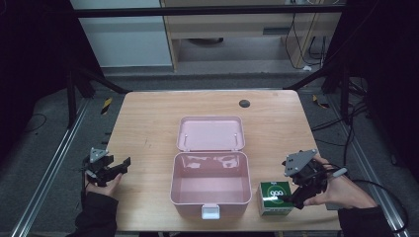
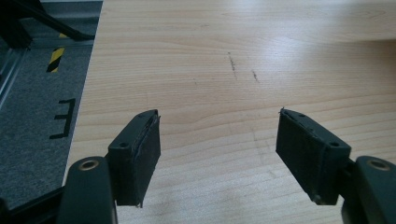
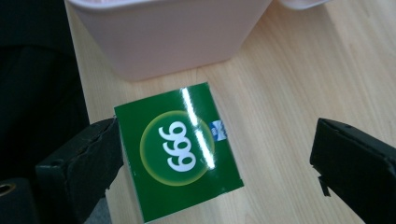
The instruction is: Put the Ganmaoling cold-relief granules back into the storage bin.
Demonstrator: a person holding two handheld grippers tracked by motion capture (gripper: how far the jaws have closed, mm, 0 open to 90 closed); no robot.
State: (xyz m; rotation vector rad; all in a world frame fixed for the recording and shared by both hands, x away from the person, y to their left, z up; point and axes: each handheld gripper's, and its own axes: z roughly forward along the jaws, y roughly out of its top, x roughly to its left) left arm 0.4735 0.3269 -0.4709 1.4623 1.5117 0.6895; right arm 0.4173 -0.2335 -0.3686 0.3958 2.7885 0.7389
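Your sleeves are dark, almost black, down to the wrists. Each hand carries a black gripper: the left gripper [image 1: 106,166] and right gripper [image 1: 296,190] both wear a grey three-cornered plate on top. Their fingers [image 2: 140,154] are flat black blocks with rough pads, screw holes and brass-ringed pivots. A thin cable trails away.

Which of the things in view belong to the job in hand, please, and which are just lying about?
Part of the job:
- green box, on the table between the open jaws of the right hand-held gripper
- pink case, lid open, beside the box

Just lying about:
- left hand-held gripper, open over bare table
- dark round spot near the table's far edge
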